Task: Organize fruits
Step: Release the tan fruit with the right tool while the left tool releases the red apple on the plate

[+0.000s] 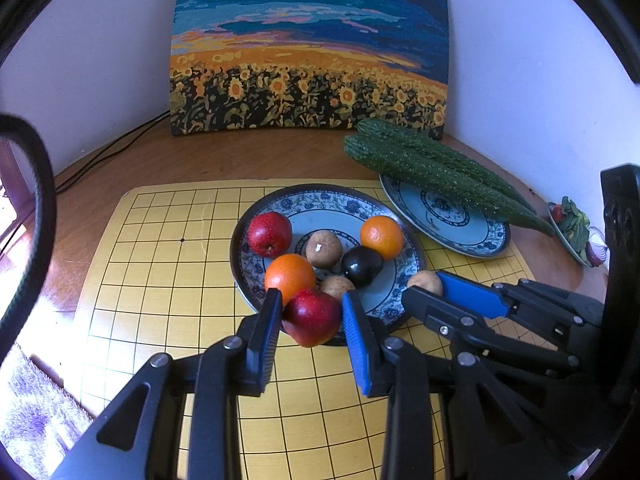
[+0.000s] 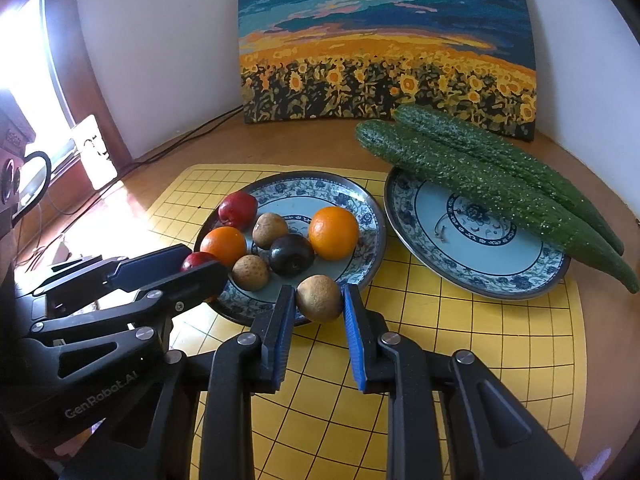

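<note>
A blue-patterned fruit plate point(image 1: 312, 200) point(image 2: 352, 196) holds a red apple point(image 1: 269, 233) point(image 2: 238, 210), two oranges point(image 1: 381, 237) point(image 2: 333, 233), a dark plum point(image 1: 361, 265) point(image 2: 291, 254) and two brown longan-like fruits point(image 1: 323, 248) point(image 2: 270, 230). My left gripper point(image 1: 311, 312) point(image 2: 192, 264) is shut on a second red apple point(image 1: 312, 317) point(image 2: 196, 260) at the plate's near rim. My right gripper point(image 2: 319, 300) point(image 1: 430, 284) is shut on a brown fruit point(image 2: 319, 298) point(image 1: 425, 282) at the plate's near right rim.
A second patterned plate point(image 2: 476, 248) point(image 1: 452, 220) on the right bears two long cucumbers point(image 2: 492, 184) point(image 1: 440, 168). All rest on a yellow grid board point(image 2: 460, 340) point(image 1: 160, 280). A sunflower painting point(image 1: 308, 52) leans on the back wall. Cables point(image 1: 104, 156) lie at back left.
</note>
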The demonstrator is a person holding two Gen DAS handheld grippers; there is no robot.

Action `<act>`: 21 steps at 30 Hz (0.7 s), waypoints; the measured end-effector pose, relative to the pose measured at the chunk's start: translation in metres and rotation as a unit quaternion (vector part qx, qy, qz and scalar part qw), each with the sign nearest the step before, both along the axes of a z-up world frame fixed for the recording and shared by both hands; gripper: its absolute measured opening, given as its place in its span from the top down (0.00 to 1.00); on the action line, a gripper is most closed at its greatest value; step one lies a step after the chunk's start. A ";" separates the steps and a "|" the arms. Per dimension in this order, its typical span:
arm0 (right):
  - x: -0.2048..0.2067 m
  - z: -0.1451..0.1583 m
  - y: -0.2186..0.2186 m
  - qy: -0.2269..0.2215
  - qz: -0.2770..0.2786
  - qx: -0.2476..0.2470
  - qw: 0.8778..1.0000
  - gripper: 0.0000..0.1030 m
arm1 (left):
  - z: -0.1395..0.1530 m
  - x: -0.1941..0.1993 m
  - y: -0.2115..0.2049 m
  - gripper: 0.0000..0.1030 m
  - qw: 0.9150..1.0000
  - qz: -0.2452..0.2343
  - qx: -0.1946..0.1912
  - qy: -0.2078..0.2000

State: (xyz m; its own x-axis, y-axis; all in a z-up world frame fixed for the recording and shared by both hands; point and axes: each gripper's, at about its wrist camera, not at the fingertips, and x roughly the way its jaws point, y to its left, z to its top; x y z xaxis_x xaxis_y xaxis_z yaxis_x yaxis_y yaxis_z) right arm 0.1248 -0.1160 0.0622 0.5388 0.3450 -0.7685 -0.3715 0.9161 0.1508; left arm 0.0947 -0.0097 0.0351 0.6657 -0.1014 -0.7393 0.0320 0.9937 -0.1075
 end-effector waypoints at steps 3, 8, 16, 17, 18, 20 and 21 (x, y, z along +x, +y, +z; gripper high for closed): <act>0.000 0.000 -0.001 -0.001 -0.002 0.000 1.000 0.73 | 0.000 0.000 0.000 0.69 1.000 0.001 0.000 0.000; 0.000 0.002 -0.005 -0.004 -0.010 0.004 1.000 0.66 | 0.000 -0.001 0.001 0.69 1.000 0.002 0.001 0.000; -0.008 0.004 -0.009 -0.005 -0.016 -0.001 1.000 0.56 | 0.001 -0.002 0.001 0.68 1.000 0.001 0.004 0.001; -0.010 0.005 -0.009 -0.006 -0.017 -0.001 1.000 0.56 | 0.001 -0.002 0.001 0.67 1.000 0.001 0.005 0.001; -0.011 0.005 -0.010 -0.006 -0.018 -0.001 1.000 0.55 | 0.002 -0.003 0.000 0.66 1.000 0.001 0.006 0.000; -0.014 0.007 -0.011 -0.007 -0.021 -0.001 1.000 0.55 | 0.004 -0.005 0.000 0.61 1.000 0.002 0.009 -0.002; -0.016 0.008 -0.012 -0.008 -0.023 -0.001 1.000 0.55 | 0.005 -0.007 0.000 0.60 1.000 0.003 0.009 -0.002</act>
State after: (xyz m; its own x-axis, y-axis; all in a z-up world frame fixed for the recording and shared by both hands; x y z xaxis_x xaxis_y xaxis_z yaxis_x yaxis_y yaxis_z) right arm 0.1093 -0.1279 0.0706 0.5653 0.3187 -0.7608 -0.3320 0.9323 0.1438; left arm 0.0879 -0.0097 0.0401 0.6698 -0.0839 -0.7378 0.0261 0.9956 -0.0894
